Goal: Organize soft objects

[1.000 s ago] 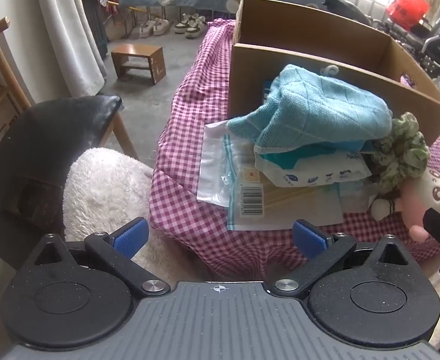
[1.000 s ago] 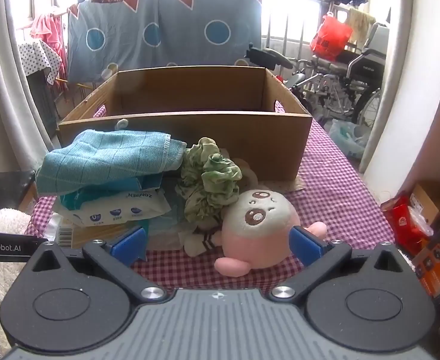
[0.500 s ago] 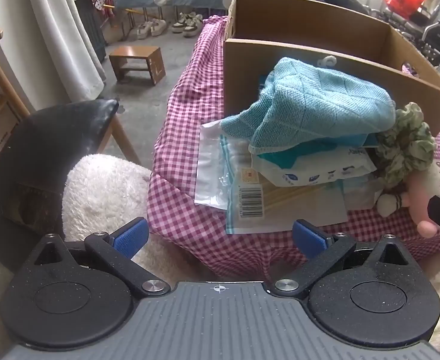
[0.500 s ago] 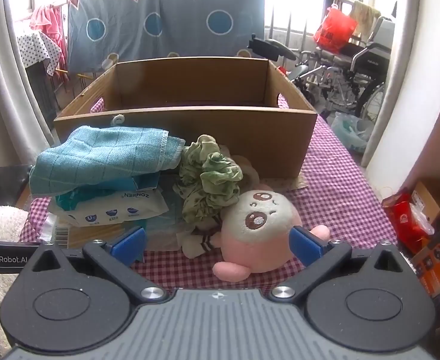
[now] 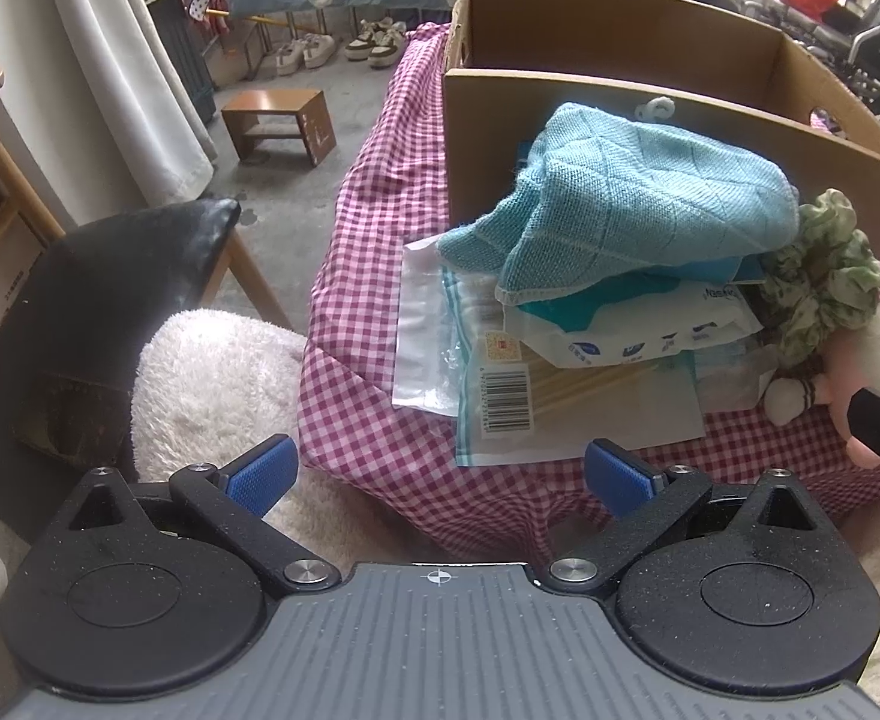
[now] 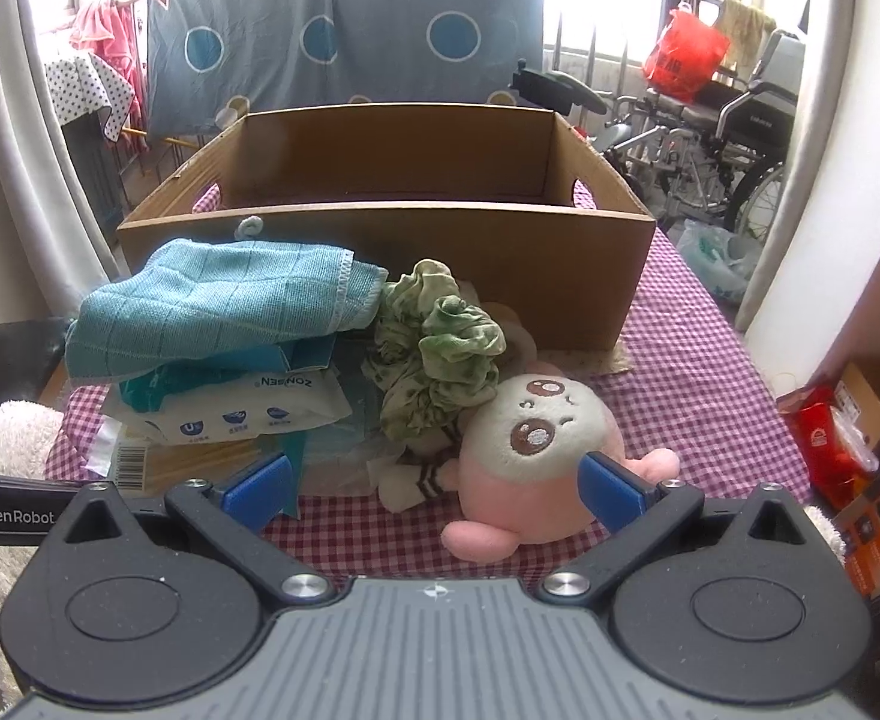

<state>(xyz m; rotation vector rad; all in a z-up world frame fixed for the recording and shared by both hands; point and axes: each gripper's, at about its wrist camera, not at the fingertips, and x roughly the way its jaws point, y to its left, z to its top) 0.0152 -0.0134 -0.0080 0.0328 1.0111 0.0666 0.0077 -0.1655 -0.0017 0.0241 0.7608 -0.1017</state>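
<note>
My left claw [image 5: 437, 474] hangs off the table's near edge, blue pads spread wide, nothing between them. Dead ahead at twelve o'clock lies a clear plastic packet with a barcode [image 5: 502, 396] on the pink-and-white checked tablecloth [image 5: 374, 222]. Up at one o'clock, a teal waffle-weave cloth [image 5: 637, 204] drapes over a white wipes pack [image 5: 637, 339], all pressed against the front wall of the open brown cardboard box [image 5: 619, 102].

My right claw [image 6: 434, 489] is spread wide too, gripping nothing. The pink-and-cream round plush toy [image 6: 535, 450] sits between my pads at twelve to one o'clock, its side just behind the right pad [image 6: 610, 489]; whether they touch I cannot tell. A crumpled green floral fabric piece [image 6: 440, 354] rests against the plush at twelve o'clock, the teal cloth at ten.
</note>
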